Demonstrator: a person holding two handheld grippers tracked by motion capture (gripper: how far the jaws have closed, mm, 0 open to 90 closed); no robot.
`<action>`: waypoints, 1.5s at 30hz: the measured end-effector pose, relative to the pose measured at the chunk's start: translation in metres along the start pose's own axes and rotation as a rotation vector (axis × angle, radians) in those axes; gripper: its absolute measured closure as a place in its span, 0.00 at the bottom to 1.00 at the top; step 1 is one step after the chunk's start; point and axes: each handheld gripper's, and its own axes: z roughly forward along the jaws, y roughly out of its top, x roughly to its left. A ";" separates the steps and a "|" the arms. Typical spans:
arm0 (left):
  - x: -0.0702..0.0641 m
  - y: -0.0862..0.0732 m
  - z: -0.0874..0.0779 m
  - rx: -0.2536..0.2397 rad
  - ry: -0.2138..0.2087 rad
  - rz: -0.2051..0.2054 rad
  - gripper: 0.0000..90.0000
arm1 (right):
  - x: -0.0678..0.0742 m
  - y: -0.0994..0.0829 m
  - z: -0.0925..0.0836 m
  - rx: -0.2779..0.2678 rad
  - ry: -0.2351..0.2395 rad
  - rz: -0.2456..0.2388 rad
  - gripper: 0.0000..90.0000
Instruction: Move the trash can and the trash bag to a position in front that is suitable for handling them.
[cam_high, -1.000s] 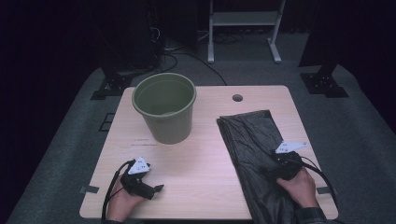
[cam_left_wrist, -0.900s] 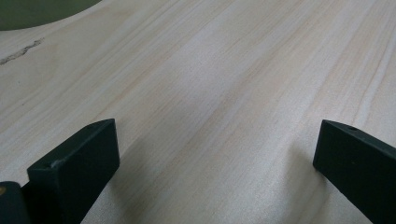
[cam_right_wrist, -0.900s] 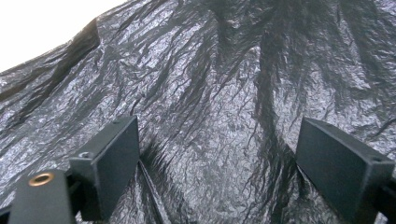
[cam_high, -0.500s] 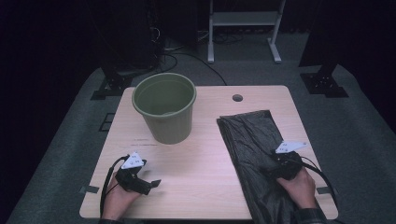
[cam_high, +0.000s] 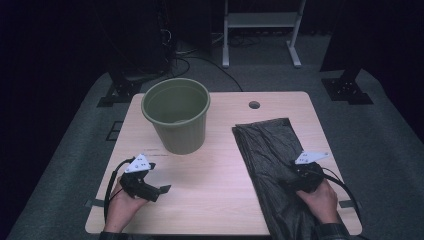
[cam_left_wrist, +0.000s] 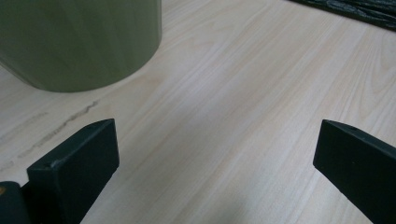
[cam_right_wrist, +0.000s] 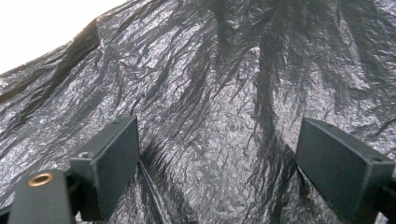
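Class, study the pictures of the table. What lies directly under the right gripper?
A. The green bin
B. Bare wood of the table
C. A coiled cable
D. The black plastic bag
D: in the high view the right gripper sits over the black plastic bag spread on the table's right side, and the right gripper view shows crinkled black plastic between its open jaws.

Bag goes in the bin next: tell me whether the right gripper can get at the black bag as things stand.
Probably yes. The right gripper hangs directly over the black bag, jaws open, with nothing between them and the crumpled plastic lying flat on the table.
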 end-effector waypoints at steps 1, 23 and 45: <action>0.001 0.003 -0.001 0.000 0.003 0.001 0.00 | 0.000 0.000 0.000 0.000 0.000 0.000 0.14; 0.024 0.058 -0.035 -0.038 0.039 -0.004 0.00 | 0.000 0.000 0.000 0.000 -0.001 0.002 0.14; 0.050 0.113 -0.060 -0.096 0.056 -0.020 0.00 | 0.000 0.000 0.000 0.001 -0.001 0.003 0.14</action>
